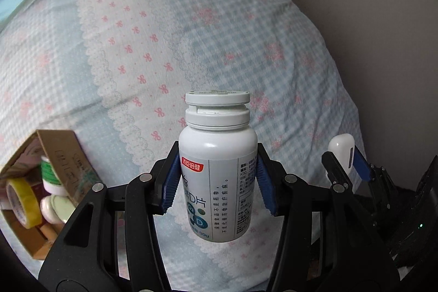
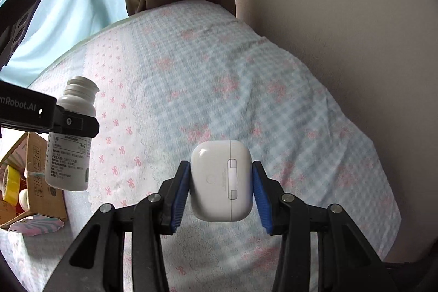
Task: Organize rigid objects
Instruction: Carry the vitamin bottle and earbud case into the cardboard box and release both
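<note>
Already at the near left sits the cardboard box (image 1: 58, 155), its flaps up and its inside crowded with a roll of yellow tape (image 1: 23, 199), a green-and-white jar (image 1: 50, 177) and a few pale round lids. Just right of it, the left gripper (image 1: 216, 179) is clamped on the white supplement bottle (image 1: 217, 171), blue pads pressed to both sides of the label, bottle upright and lifted off the checked bedspread (image 1: 191, 32). Further right, the right gripper (image 2: 221, 185) has its fingers closed on the white earbud case (image 2: 221, 182), also held clear of the bed.

Judging by this, both items are picked up and the carry to the box is the step in hand. Next, the bottle likely wants swinging left and lowering into the box, and the case would follow; each needs a gap among the contents.

Room looks tight inside the box: the tape roll and jar fill much of it, and the raised flap on the box's right side stands between bottle and opening, so the bottle should pass over it. Open bedspread lies far ahead. A beige wall (image 2: 342, 32) bounds the right side close to the right gripper, and the bed's edge drops off there.
</note>
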Demonstrator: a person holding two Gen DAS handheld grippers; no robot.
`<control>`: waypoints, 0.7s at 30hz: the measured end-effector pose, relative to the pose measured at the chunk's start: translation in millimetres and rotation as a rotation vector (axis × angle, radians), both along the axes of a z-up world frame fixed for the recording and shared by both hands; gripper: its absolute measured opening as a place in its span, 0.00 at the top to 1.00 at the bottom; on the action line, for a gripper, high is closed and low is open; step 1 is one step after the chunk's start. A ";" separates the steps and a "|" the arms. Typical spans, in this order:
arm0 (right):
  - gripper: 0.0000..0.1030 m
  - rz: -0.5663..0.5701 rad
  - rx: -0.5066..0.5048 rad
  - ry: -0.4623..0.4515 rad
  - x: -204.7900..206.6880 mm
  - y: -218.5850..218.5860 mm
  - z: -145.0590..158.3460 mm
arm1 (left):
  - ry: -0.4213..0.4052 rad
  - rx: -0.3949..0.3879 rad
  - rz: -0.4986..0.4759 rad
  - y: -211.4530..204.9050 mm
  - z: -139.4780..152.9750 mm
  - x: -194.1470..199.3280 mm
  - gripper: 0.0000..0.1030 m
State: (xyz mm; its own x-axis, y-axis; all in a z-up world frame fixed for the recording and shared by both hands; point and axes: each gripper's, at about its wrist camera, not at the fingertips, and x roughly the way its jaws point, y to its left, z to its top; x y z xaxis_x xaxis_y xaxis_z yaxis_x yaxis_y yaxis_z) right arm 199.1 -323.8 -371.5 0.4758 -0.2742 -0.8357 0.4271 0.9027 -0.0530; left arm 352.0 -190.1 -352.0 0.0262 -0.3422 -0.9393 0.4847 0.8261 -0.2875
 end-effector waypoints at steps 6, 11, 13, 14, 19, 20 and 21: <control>0.60 0.088 -0.015 -0.040 4.3 24.8 69.1 | -0.078 -0.086 0.101 72.8 63.1 -14.6 0.55; 0.60 0.159 0.031 -0.080 7.0 60.7 116.1 | -0.146 -0.120 0.210 151.8 104.0 -25.1 0.55; 0.60 0.183 0.046 -0.095 8.4 80.4 132.7 | -0.164 -0.129 0.257 188.2 117.0 -28.1 0.55; 0.60 0.195 0.058 -0.100 9.5 91.6 139.3 | -0.175 -0.130 0.277 207.4 123.4 -29.2 0.55; 0.60 0.268 0.123 -0.128 16.4 156.1 168.3 | -0.247 -0.111 0.338 296.3 146.8 -42.0 0.55; 0.60 0.282 0.139 -0.128 18.6 170.0 171.1 | -0.257 -0.106 0.348 313.1 149.1 -42.8 0.55; 0.60 0.294 0.155 -0.132 20.5 183.8 173.2 | -0.261 -0.102 0.360 329.0 149.9 -44.4 0.55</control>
